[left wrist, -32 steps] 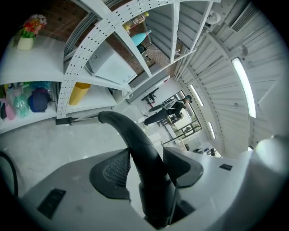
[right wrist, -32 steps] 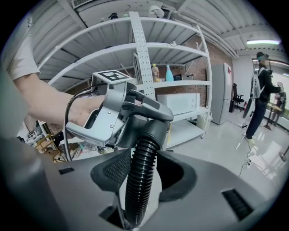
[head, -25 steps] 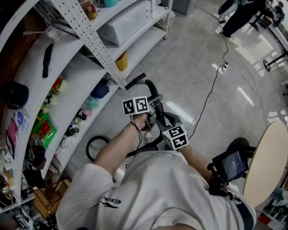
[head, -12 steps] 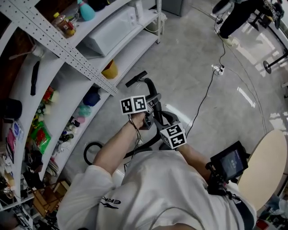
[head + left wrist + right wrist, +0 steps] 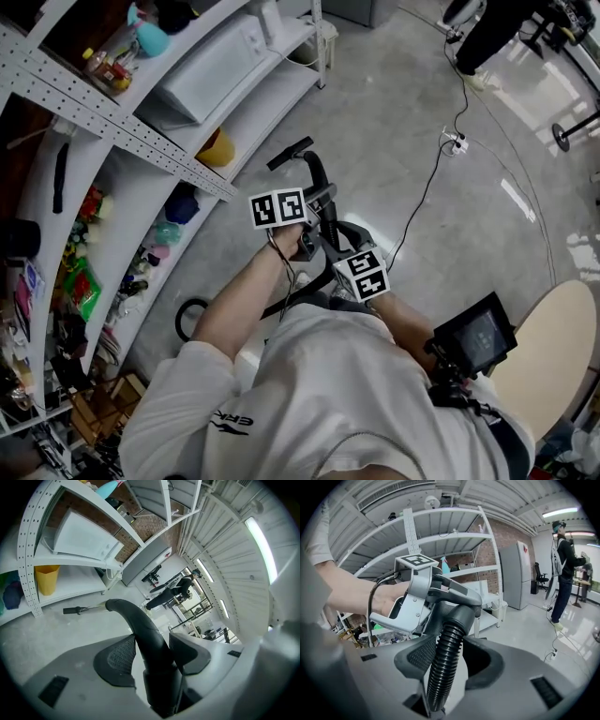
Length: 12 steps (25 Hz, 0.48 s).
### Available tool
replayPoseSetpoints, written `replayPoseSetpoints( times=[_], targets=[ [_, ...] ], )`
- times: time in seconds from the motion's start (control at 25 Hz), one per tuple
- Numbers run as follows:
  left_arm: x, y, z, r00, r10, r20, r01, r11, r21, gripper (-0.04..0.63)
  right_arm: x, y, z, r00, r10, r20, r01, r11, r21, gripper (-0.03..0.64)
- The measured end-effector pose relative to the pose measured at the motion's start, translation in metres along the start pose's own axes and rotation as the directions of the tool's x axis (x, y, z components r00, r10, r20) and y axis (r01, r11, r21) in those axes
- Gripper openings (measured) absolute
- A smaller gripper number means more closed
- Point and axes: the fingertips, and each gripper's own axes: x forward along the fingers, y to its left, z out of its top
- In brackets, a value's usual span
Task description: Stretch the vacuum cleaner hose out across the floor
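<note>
The vacuum's black curved handle pipe (image 5: 316, 173) sticks out ahead of me, and its thin wand ends in a black tip (image 5: 288, 153). My left gripper (image 5: 317, 201) is shut on that pipe (image 5: 143, 632), with both pads pressed against its sides. Just behind it, my right gripper (image 5: 339, 246) is shut on the ribbed black hose (image 5: 443, 665) below the cuff. In the right gripper view the left gripper (image 5: 423, 597) shows close above the hose. A loop of hose (image 5: 190, 317) lies on the floor by my left side.
A white shelving rack (image 5: 141, 141) runs along the left and holds a yellow bin (image 5: 217, 148) and a white box (image 5: 208, 67). A cable and socket strip (image 5: 455, 142) cross the floor ahead. A round table (image 5: 548, 347) stands at right. Another person (image 5: 492, 33) stands far ahead.
Both grippers have travelled forward along the shelving with the handle pipe and hose still in them. The shelves have slid back past me. Neither grip has changed.
</note>
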Motion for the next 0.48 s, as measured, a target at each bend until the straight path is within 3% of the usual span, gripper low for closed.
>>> replayPoseSetpoints(
  times=[0.48],
  targets=[
    [0.091,-0.015,0.044,0.996,-0.034,-0.083,0.037,0.999,0.031,0.219,0.019,-0.089,0.029,0.998,-0.054,-0.011,0.055,0.997,0.05,0.176]
  ],
)
